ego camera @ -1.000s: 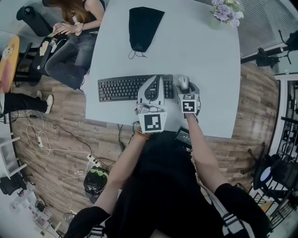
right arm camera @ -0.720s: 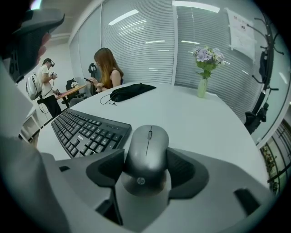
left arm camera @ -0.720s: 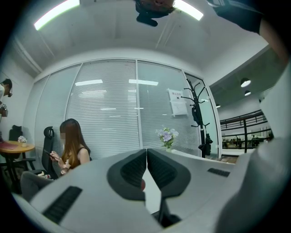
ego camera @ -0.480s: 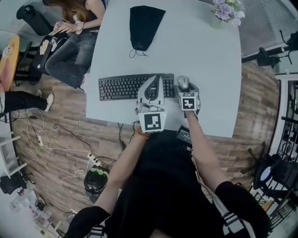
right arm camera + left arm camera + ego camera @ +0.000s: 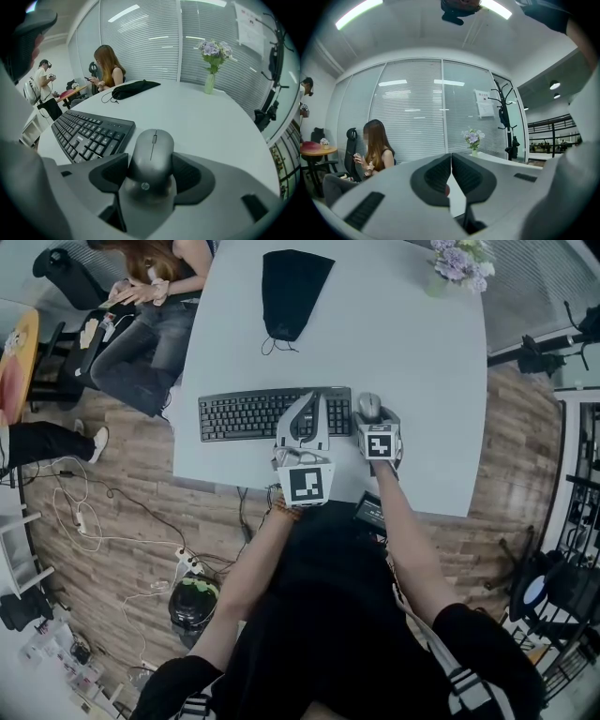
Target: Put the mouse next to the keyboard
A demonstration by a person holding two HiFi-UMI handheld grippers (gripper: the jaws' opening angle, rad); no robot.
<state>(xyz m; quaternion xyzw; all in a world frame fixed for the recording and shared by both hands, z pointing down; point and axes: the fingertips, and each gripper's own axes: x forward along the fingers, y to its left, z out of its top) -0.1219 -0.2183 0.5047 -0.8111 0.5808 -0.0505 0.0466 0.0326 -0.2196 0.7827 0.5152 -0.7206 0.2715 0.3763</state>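
- A seated person (image 5: 150, 296) is off the white surface (image 5: 412, 362), beyond the keyboard's left end.
- The black keyboard (image 5: 253, 415) lies flat near the surface's front edge, its long side along that edge.
- A black drawstring pouch (image 5: 291, 287) lies well behind the keyboard, near the far edge.
- The left hand-held gripper (image 5: 316, 397) is over the keyboard's right end. Its jaws are pressed together with nothing between them, as its own view (image 5: 451, 161) shows.
- The grey mouse (image 5: 370, 406) sits just beside the keyboard's right end, parallel to its short side.
- The right hand-held gripper (image 5: 372, 418) is closed on the mouse (image 5: 152, 157), one jaw against each flank of its rear half (image 5: 151, 174).
- A vase of purple flowers (image 5: 455, 263) stands far behind and to the right of the keyboard.
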